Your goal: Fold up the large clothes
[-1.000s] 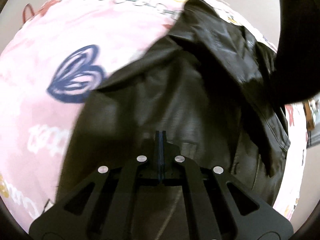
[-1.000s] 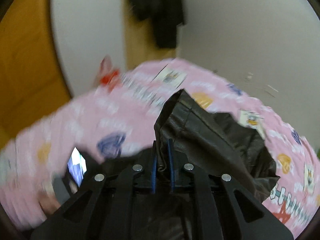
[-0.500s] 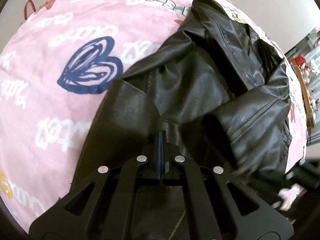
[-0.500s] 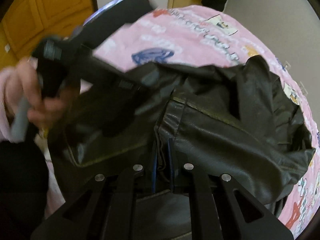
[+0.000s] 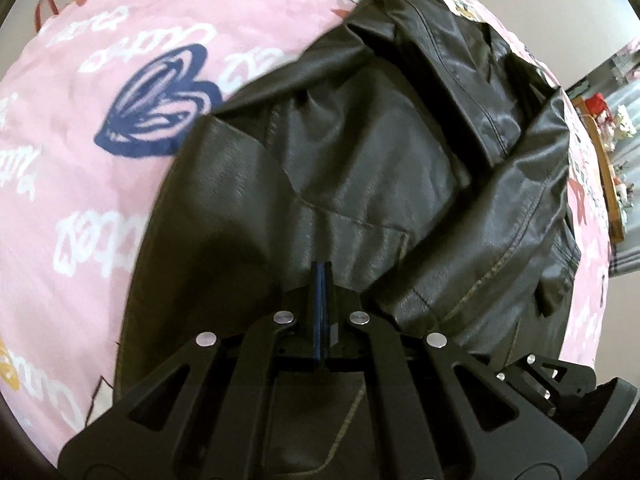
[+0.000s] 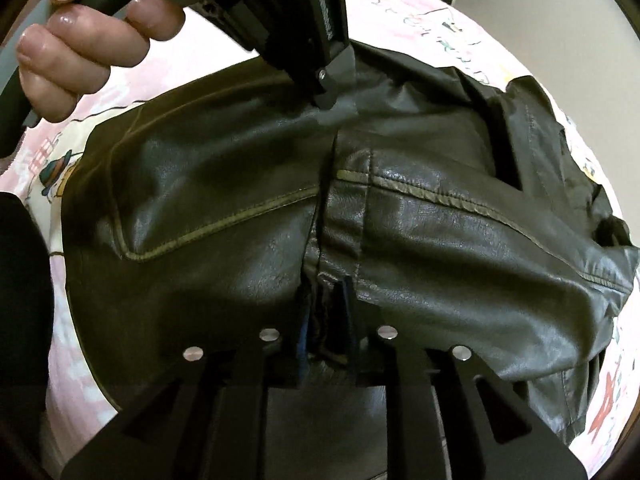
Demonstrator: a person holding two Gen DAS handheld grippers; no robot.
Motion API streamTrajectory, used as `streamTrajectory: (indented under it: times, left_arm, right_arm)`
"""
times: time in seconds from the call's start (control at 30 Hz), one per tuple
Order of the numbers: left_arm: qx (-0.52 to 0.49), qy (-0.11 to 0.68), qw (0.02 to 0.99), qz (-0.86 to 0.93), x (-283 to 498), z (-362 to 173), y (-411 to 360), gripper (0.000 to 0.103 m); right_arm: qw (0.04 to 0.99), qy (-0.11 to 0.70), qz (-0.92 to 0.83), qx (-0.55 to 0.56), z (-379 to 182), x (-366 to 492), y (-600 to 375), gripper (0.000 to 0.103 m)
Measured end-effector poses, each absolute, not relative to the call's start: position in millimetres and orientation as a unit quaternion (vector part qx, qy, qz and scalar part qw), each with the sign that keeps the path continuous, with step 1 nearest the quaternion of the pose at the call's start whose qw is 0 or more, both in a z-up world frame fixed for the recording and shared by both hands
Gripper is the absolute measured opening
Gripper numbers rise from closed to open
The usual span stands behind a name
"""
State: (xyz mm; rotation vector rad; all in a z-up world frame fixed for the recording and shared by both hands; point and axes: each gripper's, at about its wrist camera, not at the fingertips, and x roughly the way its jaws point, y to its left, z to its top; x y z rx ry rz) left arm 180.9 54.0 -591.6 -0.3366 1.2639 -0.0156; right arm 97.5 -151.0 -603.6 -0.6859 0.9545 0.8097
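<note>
A dark leather jacket (image 5: 380, 168) lies crumpled on a pink printed bed cover (image 5: 100, 200). My left gripper (image 5: 322, 270) is shut with nothing visible between its fingers, and its tip rests on the jacket. In the right wrist view it (image 6: 330, 98) comes down from above onto the jacket (image 6: 440, 240), held by a person's hand (image 6: 80, 52). My right gripper (image 6: 326, 308) sits low on the near side of the jacket. Its jaws are opening, and a seamed fold of leather still stands loosely between them. Its frame (image 5: 552, 376) shows at the lower right.
The pink cover (image 6: 420, 12) with cartoon prints and a blue heart (image 5: 160, 100) spreads around the jacket. A wooden shelf with red and white items (image 5: 600, 120) stands beyond the bed's right edge. A dark sleeve (image 6: 20, 280) fills the left edge.
My right gripper came down from high above the bed and laid the leather fold it held onto the jacket; its jaws have widened. The left gripper stayed shut in place.
</note>
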Motion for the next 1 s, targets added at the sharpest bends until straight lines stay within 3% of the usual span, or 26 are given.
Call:
streamTrajectory:
  times: [0.23, 0.53, 0.7, 0.93, 0.97, 1.0]
  left_arm:
    - [-0.162, 0.584, 0.794, -0.059, 176, -580, 23, 0.000]
    - [-0.207, 0.619, 0.749, -0.117, 180, -587, -13, 0.000]
    - [-0.318, 0.634, 0.695, -0.120, 174, -617, -1, 0.000]
    - [-0.297, 0.638, 0.706, -0.077, 162, -619, -5, 0.000]
    - [-0.265, 0.637, 0.720, -0.069, 152, -610, -9, 0.002]
    - [-0.242, 0.638, 0.728, -0.068, 146, -606, -11, 0.013]
  right_arm:
    - [0.787, 0.436, 0.354, -0.254, -564, 86, -186, 0.058]
    - [0.821, 0.477, 0.284, -0.131, -522, 109, -270, 0.062]
    - [0.843, 0.469, 0.246, -0.096, -504, 124, -310, 0.062]
    - [0.856, 0.452, 0.233, -0.097, -499, 163, -331, 0.063]
    - [0.856, 0.453, 0.233, -0.091, -501, 171, -335, 0.064]
    - [0.854, 0.457, 0.233, -0.085, -504, 178, -339, 0.064]
